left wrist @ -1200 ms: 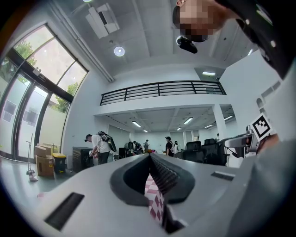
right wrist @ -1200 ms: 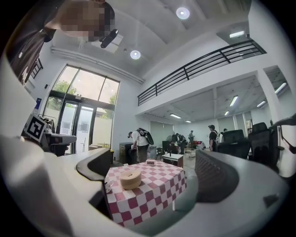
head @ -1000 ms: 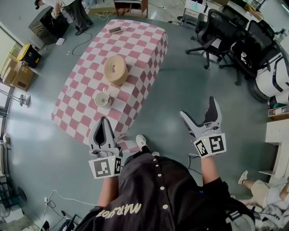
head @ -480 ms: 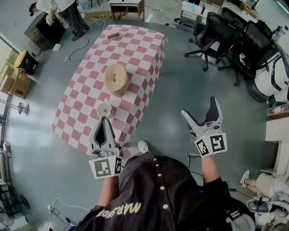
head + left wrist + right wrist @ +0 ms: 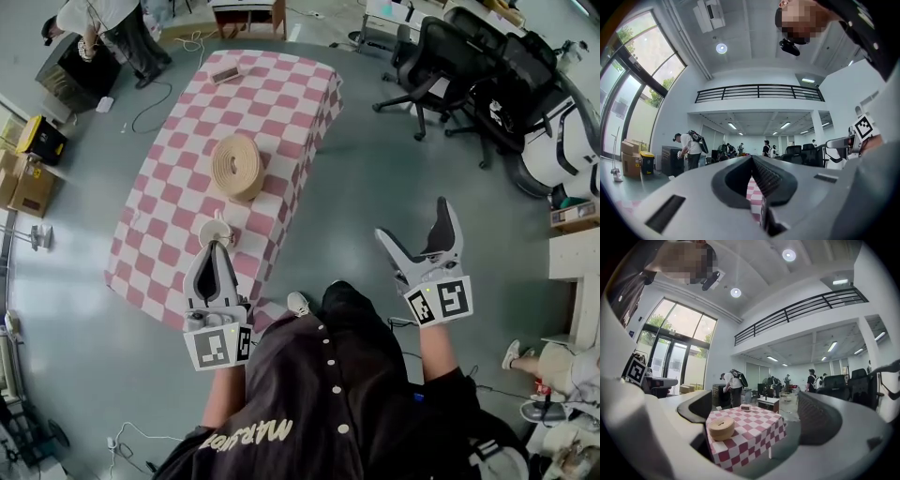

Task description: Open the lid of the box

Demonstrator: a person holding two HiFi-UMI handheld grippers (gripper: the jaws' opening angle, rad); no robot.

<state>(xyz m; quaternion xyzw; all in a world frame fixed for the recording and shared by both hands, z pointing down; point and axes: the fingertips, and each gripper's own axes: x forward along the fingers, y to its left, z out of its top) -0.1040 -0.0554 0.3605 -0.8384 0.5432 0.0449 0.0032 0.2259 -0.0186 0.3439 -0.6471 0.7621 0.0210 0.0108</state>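
Note:
A round tan box with its lid on sits mid-table on the pink-and-white checked cloth. In the right gripper view the box stands on the near left part of the table. My left gripper is shut with nothing in it, hanging over the table's near edge, well short of the box. In the left gripper view its jaws meet, and only a strip of checked cloth shows below. My right gripper is open and empty over the grey floor, right of the table. The box shows between its spread jaws, far off.
A small white cup-like thing stands near the table's front edge, just ahead of the left gripper. A small flat device lies at the far end. Office chairs crowd the upper right, cardboard boxes the left, a person beyond.
The table, the box and the white thing have drawn nearer in the head view as I step forward. Both grippers keep their pose and state.

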